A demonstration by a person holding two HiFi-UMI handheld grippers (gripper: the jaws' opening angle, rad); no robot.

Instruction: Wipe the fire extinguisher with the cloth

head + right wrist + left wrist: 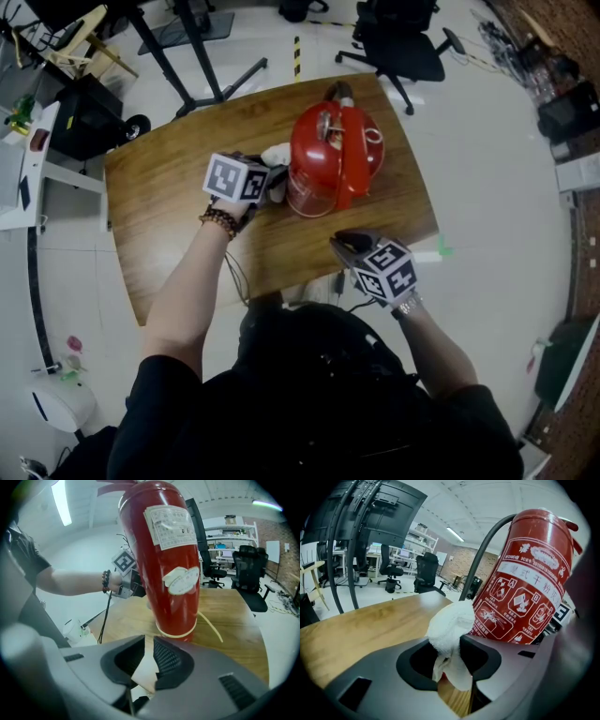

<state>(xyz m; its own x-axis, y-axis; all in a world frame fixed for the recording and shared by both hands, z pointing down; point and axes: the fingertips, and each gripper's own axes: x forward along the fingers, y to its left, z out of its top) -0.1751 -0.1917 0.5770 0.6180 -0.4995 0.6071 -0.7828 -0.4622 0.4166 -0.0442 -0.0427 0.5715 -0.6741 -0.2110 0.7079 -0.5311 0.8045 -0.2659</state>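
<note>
Fire extinguisher (333, 159): a red cylinder standing upright toward the far side of the wooden table (169, 216), with its valve and handle on top.

Nearest the person, the right gripper (349, 247) hangs over the table's near edge, just short of the extinguisher's base and apart from it. In the right gripper view its jaws stand a narrow gap apart with nothing between the ribbed pads (166, 660). Only the table edge and the floor show through the gap. A watch (408, 305) sits on that wrist.

Farther in, the left gripper (274, 184) reaches from the left, and a beaded bracelet (220, 222) circles its wrist. Its jaws are part closed and pinch a white cloth (451, 629). One tail hangs down between them, and the bunched end bulges out past the tips. That bunched end lies low against the extinguisher's left side, beside the printed pictogram label (520, 597).

A black hose (480, 559) curves up along the cylinder's far side. In the right gripper view, the side facing the right gripper carries a white paper label (171, 524) and a smaller sticker (182, 580) below it.

Beyond the table, a black office chair (403, 47) stands on the pale floor.
</note>
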